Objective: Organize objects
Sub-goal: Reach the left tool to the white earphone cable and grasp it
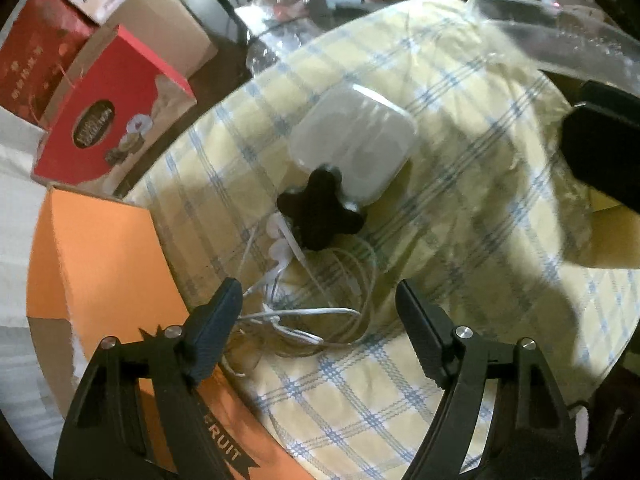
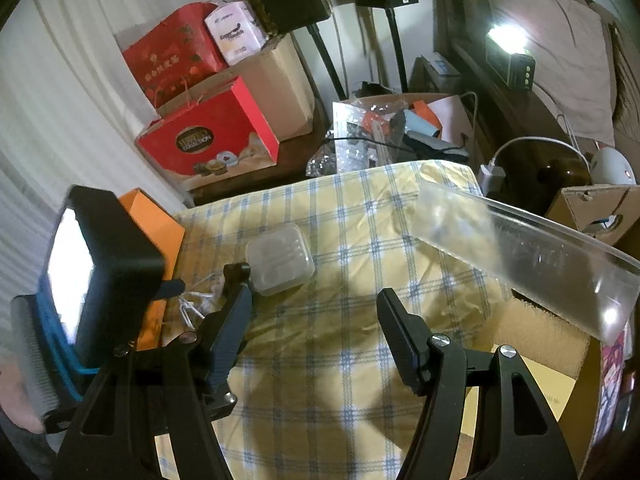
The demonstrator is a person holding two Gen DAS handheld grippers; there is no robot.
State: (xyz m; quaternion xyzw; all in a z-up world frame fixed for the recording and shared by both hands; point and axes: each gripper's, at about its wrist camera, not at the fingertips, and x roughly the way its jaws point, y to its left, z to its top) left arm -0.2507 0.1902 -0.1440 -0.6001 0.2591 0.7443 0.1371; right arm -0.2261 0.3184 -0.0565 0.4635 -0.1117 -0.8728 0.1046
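Observation:
A coil of white wired earphones point(image 1: 320, 320) lies on the yellow checked cloth point(image 1: 460, 208). My left gripper point(image 1: 316, 296) points down over it, open, with the cable between its fingers and the pads not pressing on it. Just beyond the coil are a black cross-shaped knob point(image 1: 320, 212) and a translucent plastic case point(image 1: 352, 144). My right gripper point(image 2: 312, 292) hovers open over bare cloth with nothing between its fingers. In the right wrist view the case point(image 2: 280, 260) and earphones point(image 2: 196, 304) sit ahead to the left, beside the left gripper's housing point(image 2: 116, 248).
An orange box point(image 1: 100, 260) borders the cloth on the left, with red gift boxes point(image 1: 112, 120) behind it. A clear plastic lid point(image 2: 520, 252) leans over an open cardboard box point(image 2: 540, 340) on the right. A cluttered box point(image 2: 392, 120) and speaker stands are at the back.

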